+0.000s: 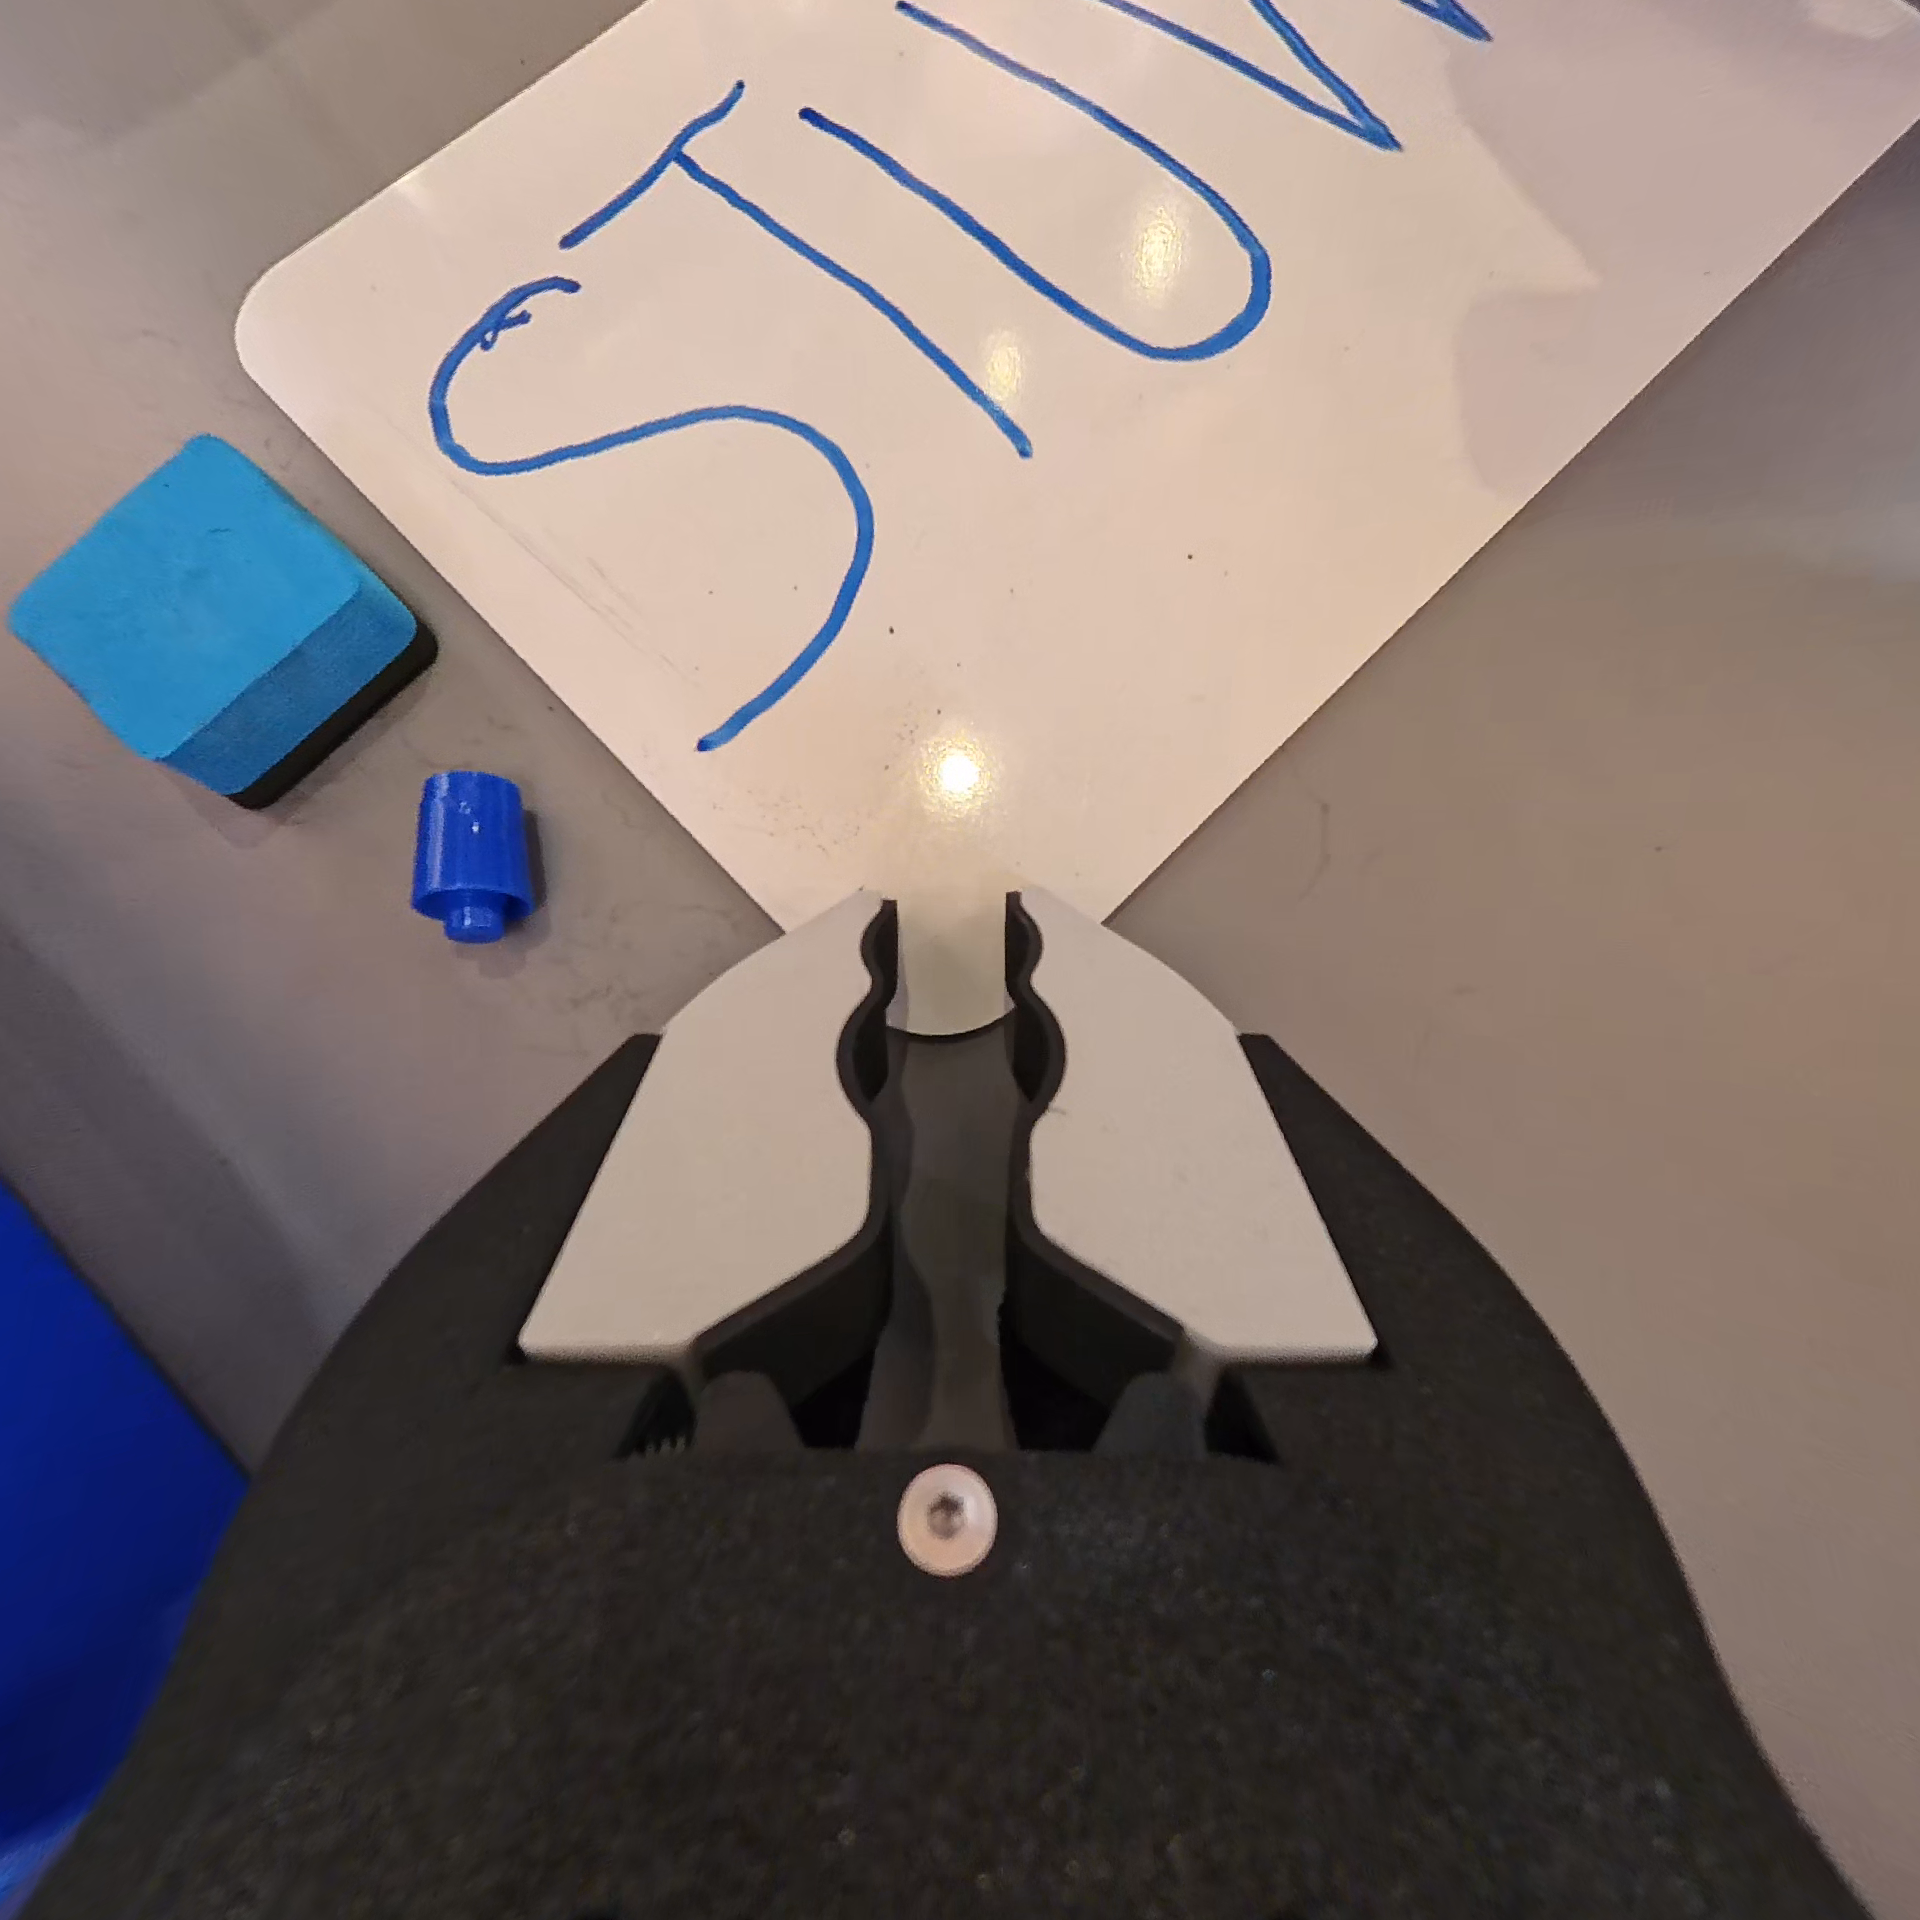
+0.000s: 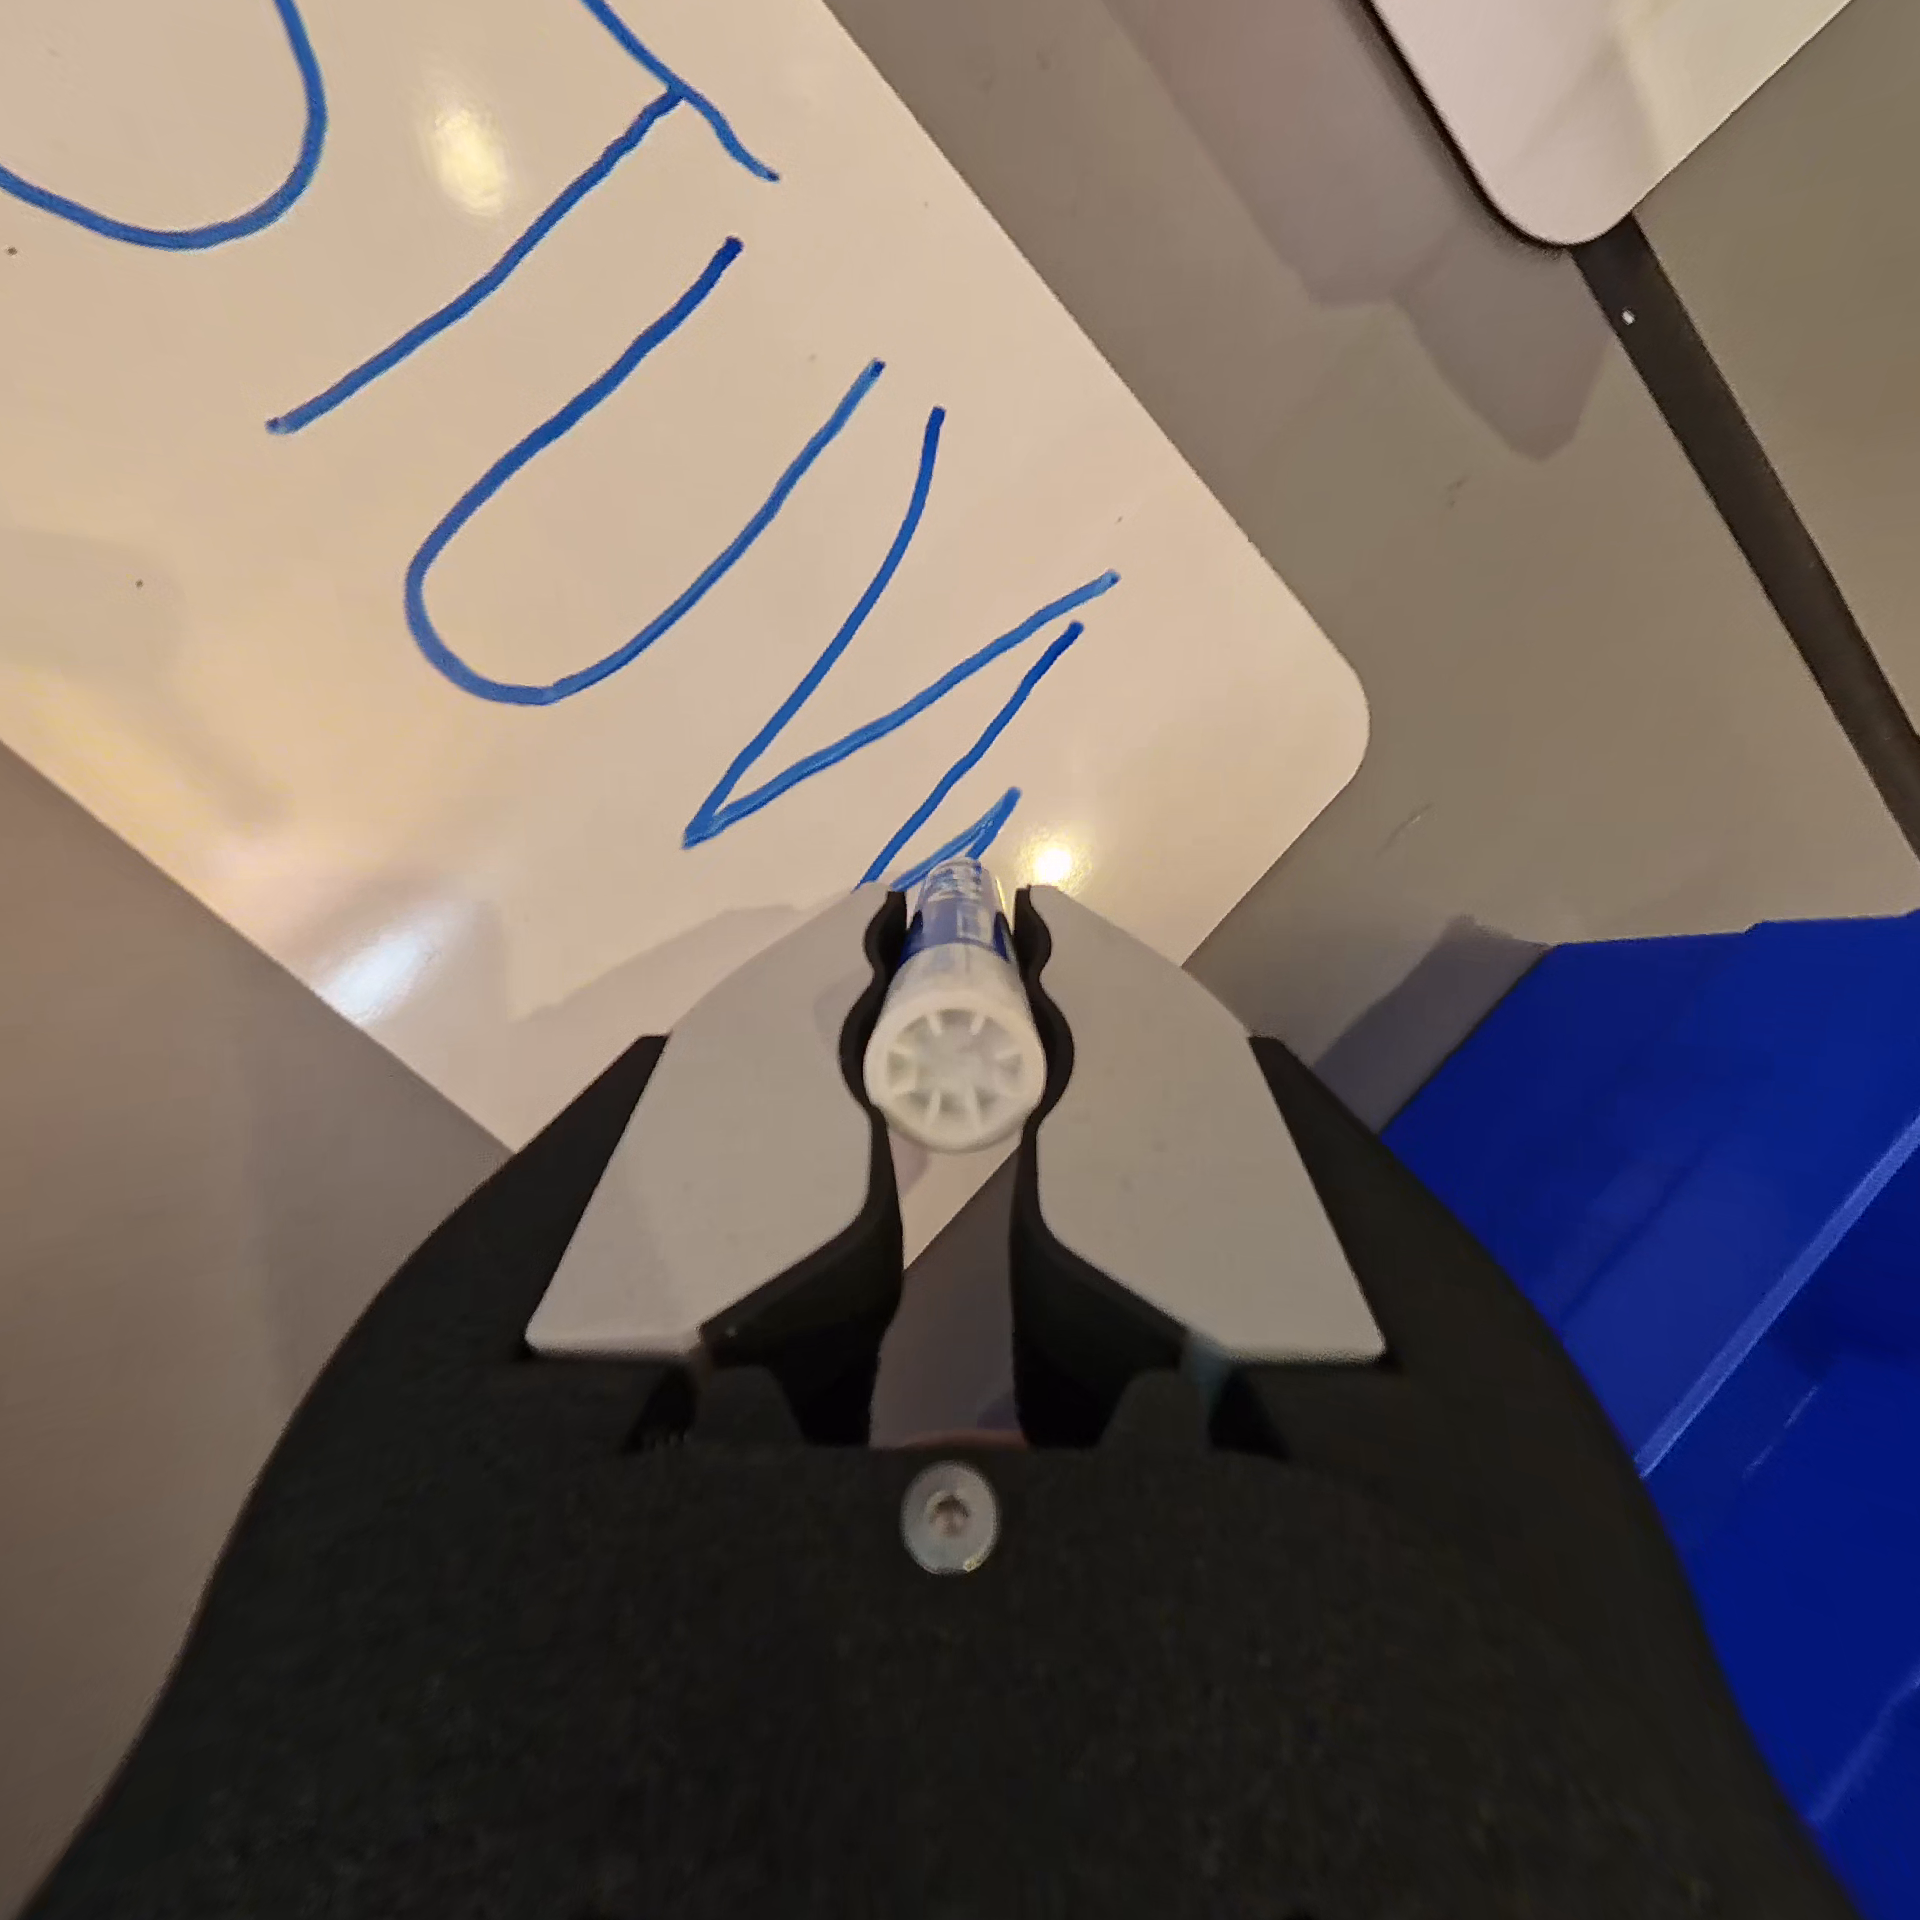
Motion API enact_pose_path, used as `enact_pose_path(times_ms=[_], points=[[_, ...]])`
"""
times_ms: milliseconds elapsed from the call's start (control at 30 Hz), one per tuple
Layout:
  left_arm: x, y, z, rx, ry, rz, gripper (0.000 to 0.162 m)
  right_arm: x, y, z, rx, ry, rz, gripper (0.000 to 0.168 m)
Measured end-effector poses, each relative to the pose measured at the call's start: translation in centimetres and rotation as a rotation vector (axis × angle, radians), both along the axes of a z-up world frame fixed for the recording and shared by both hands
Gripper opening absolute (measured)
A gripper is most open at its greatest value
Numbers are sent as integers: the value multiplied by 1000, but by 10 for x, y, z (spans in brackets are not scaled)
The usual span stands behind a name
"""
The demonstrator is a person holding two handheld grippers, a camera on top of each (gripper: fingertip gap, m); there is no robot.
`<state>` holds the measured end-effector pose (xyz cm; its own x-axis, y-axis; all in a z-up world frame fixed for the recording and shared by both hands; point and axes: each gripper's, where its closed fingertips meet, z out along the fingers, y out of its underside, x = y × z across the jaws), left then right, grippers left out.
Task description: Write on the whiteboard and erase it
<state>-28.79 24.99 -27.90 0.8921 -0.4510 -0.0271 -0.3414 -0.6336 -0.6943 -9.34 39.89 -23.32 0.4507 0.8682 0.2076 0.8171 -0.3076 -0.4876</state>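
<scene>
Our right tool was clamped on the marker, its white butt end toward the camera and its tip down on the whiteboard, just ahead of the tool at the last blue stroke; the tip itself was hidden, so contact was probably light. Our left tool sat nearly closed and seemingly empty over the whiteboard's near corner. The eraser and blue cap lay on the counter to its left. We judged steady pressure and a firm grip best to finish the stroke.
</scene>
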Motion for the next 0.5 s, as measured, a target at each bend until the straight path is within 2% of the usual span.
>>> enact_pose_path(times_ms=[300,500], points=[[0,-1,0,2,-1,3,19,17,-25,0,5,4,-17,20],[0,-1,0,2,4,3,19,19,-27,0,14,14,-24,20]])
